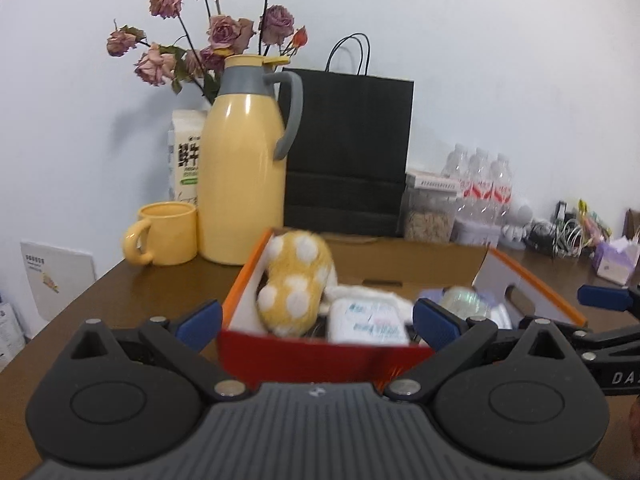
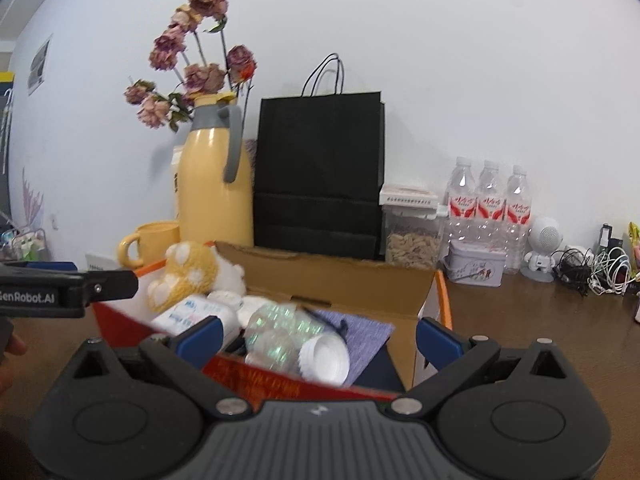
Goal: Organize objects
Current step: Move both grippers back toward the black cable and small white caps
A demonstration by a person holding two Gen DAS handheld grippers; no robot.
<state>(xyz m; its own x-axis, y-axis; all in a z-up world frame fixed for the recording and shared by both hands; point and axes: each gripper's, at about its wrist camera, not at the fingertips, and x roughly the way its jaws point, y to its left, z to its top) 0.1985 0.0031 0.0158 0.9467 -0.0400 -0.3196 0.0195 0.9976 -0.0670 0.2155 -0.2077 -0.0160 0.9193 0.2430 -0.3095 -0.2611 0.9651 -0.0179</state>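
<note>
Both grippers face the box (image 1: 320, 354) near the table's (image 1: 120, 300) front edge. The left gripper (image 1: 318, 316) and right gripper (image 2: 320, 338) have fingers spread wide and hold nothing. I judge it best to grasp the two side walls evenly and keep the box level. It is orange-edged cardboard, holding a yellow plush (image 1: 296, 284), a tissue pack (image 1: 366, 320) and a shiny bottle (image 2: 296, 344).

Plain white wall (image 2: 460, 60) behind brown wooden table (image 2: 520, 320); vent (image 2: 39, 65) high on left wall; soft, even light, faint shadows.
</note>
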